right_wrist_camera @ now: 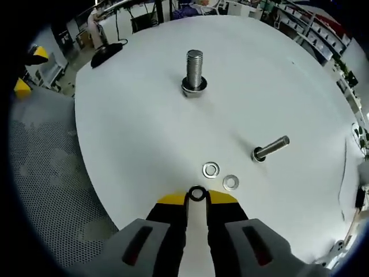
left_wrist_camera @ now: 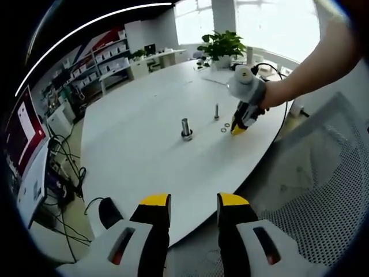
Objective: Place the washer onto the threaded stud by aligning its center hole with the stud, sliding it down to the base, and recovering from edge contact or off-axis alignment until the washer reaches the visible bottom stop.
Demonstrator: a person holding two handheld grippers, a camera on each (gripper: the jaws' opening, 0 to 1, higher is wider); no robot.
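A thick threaded stud (right_wrist_camera: 194, 69) stands upright on the white round table (right_wrist_camera: 127, 133), with a ring at its base. A thinner stud (right_wrist_camera: 270, 148) stands to its right. My right gripper (right_wrist_camera: 197, 196) is low over the table's near edge, shut on a dark washer (right_wrist_camera: 197, 194) pinched between its yellow tips. Two loose washers (right_wrist_camera: 211, 169) (right_wrist_camera: 230, 182) lie just ahead of it. In the left gripper view, my left gripper (left_wrist_camera: 194, 202) hovers open at the table's edge, holding nothing. The thick stud (left_wrist_camera: 186, 128), the thin stud (left_wrist_camera: 217, 111) and the right gripper (left_wrist_camera: 239, 126) are further off.
A grey mesh chair (right_wrist_camera: 52, 173) sits by the table's left edge, also seen as the mesh chair (left_wrist_camera: 311, 190). A black mouse (right_wrist_camera: 106, 51) lies at the far edge. A person's arm (left_wrist_camera: 305, 69) reaches in from the right. A potted plant (left_wrist_camera: 222, 43) and shelves (left_wrist_camera: 104, 63) stand beyond.
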